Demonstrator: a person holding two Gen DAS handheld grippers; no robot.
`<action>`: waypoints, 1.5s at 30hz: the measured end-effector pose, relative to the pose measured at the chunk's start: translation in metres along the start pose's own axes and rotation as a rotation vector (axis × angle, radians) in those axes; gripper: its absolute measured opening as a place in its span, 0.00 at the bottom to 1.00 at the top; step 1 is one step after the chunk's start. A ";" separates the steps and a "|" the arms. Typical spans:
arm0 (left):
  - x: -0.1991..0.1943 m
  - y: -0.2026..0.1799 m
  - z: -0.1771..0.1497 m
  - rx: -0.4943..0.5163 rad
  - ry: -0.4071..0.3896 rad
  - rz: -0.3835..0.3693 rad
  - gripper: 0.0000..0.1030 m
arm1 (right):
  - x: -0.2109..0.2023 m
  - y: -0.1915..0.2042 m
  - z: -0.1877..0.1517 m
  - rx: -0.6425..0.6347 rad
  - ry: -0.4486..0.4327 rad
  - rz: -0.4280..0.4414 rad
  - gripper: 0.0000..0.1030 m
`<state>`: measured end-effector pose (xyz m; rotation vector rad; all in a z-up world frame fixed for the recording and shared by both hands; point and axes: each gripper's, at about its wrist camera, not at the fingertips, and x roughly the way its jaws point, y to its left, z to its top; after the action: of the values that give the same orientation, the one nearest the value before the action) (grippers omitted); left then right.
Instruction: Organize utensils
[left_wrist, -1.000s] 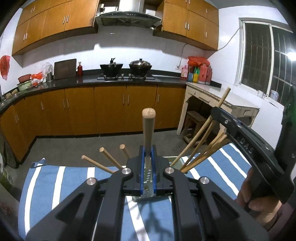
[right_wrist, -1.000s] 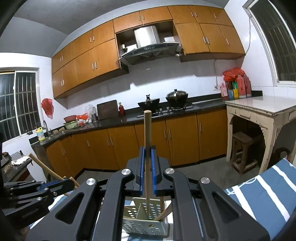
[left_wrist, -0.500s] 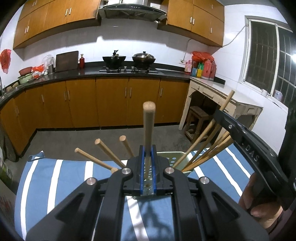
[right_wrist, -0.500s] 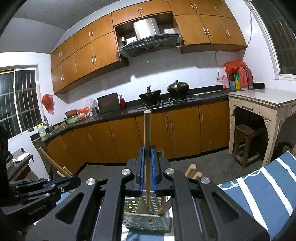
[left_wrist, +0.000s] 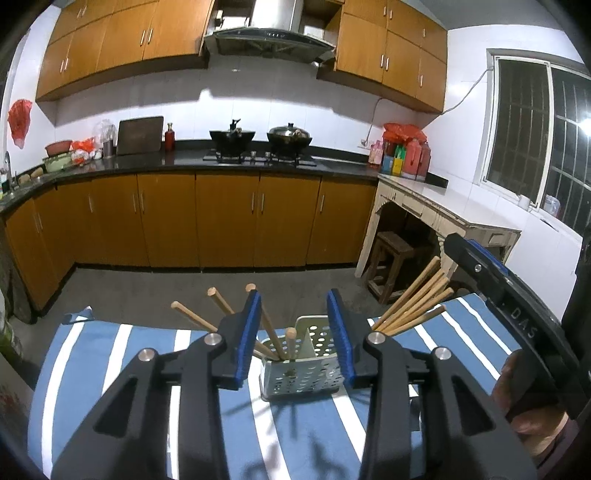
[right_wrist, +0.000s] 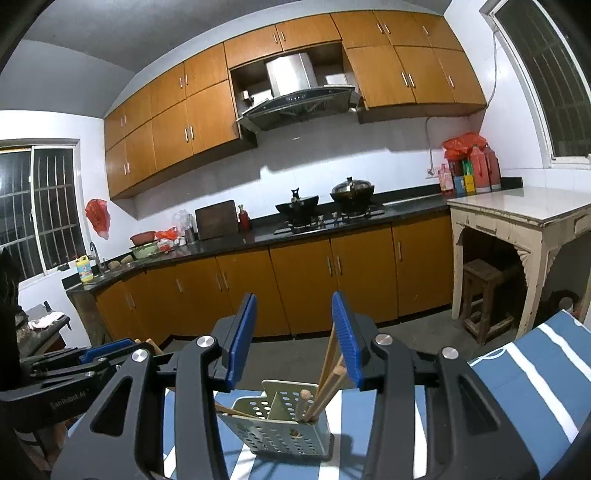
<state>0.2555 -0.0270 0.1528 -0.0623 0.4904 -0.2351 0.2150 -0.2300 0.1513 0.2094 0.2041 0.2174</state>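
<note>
My left fingers (left_wrist: 295, 332) and right fingers (right_wrist: 295, 339) are both spread and hold nothing, just above the perforated caddy (left_wrist: 301, 369) on the striped surface (left_wrist: 110, 354). Its 2 compartments hold the wooden sticks (right_wrist: 325, 384) fanning outward. I'd lift straight up, to avoid knocking them.

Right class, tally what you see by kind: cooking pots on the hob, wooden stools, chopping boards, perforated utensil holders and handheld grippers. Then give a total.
Cooking pots: 2
Wooden stool: 1
Chopping board: 1
Utensil holder: 1
Grippers, both with fingers apart (left gripper, right gripper): 2
Total: 7
</note>
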 end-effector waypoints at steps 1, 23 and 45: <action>-0.005 -0.001 0.000 0.005 -0.007 0.004 0.38 | -0.004 0.001 0.001 -0.003 -0.004 -0.001 0.44; -0.107 -0.003 -0.098 0.038 -0.105 0.097 0.93 | -0.105 0.007 -0.067 -0.075 0.046 -0.001 0.98; -0.143 0.006 -0.200 -0.001 -0.115 0.222 0.96 | -0.155 0.004 -0.154 -0.092 0.141 -0.091 0.98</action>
<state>0.0396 0.0126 0.0411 -0.0218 0.3797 -0.0140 0.0321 -0.2345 0.0316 0.0927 0.3420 0.1504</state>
